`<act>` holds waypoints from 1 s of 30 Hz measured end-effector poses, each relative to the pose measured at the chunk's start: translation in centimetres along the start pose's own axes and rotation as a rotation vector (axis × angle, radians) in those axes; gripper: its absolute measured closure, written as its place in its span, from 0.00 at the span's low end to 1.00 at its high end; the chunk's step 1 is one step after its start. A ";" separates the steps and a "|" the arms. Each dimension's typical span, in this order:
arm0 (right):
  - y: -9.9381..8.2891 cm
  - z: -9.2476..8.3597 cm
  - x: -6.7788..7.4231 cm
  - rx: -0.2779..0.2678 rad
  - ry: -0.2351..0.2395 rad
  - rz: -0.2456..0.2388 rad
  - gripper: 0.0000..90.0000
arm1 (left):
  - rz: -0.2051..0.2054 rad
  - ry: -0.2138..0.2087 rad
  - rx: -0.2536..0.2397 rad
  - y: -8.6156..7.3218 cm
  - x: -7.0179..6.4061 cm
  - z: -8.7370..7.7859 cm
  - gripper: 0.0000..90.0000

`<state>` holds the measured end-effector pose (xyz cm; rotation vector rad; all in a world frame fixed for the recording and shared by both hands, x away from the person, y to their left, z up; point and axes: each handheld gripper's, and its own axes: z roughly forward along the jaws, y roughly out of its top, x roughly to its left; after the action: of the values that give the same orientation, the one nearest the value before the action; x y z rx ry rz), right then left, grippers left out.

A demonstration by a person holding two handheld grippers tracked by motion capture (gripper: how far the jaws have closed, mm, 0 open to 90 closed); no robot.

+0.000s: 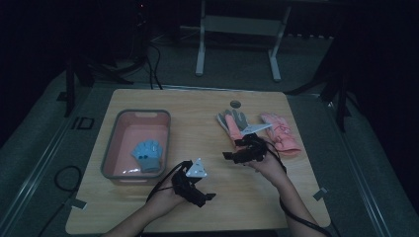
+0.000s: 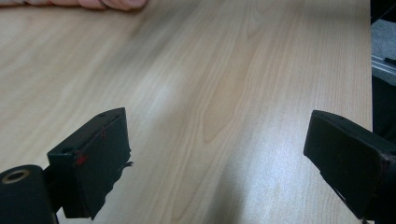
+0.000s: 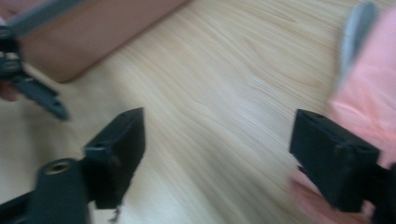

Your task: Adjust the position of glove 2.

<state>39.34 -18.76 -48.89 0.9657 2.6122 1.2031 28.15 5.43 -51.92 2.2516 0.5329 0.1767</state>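
Both grippers are up over the wooden table (image 1: 197,113), and both are empty-handed. The left gripper (image 1: 203,196) sits near the front edge, just right of the pink basin (image 1: 111,148), jaws spread wide over bare wood. In that basin lies a light blue glove (image 1: 147,155). Across the way, the right gripper (image 1: 231,155) has its jaws spread too, hovering just in front of the grey-and-orange glove (image 1: 232,123). A pink glove (image 1: 281,133) lies just beside that one, to its right, flat on the tabletop.
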 end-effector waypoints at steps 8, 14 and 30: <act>-0.8 -0.4 -3.1 -0.005 -0.075 0.007 0.48 | -0.004 -0.017 0.005 -1.3 -0.5 0.9 0.08; -0.7 -1.1 -5.7 -0.037 -0.148 0.041 0.53 | -0.018 -0.019 -0.005 -2.2 -0.7 1.1 0.08; 1.6 0.2 -10.5 -0.025 -0.232 0.079 0.67 | -0.049 -0.021 -0.027 -3.2 -0.7 0.8 0.08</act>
<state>48.61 -24.03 -49.55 1.1386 2.3950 1.0651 26.69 6.46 -54.85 2.2100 0.5708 0.1345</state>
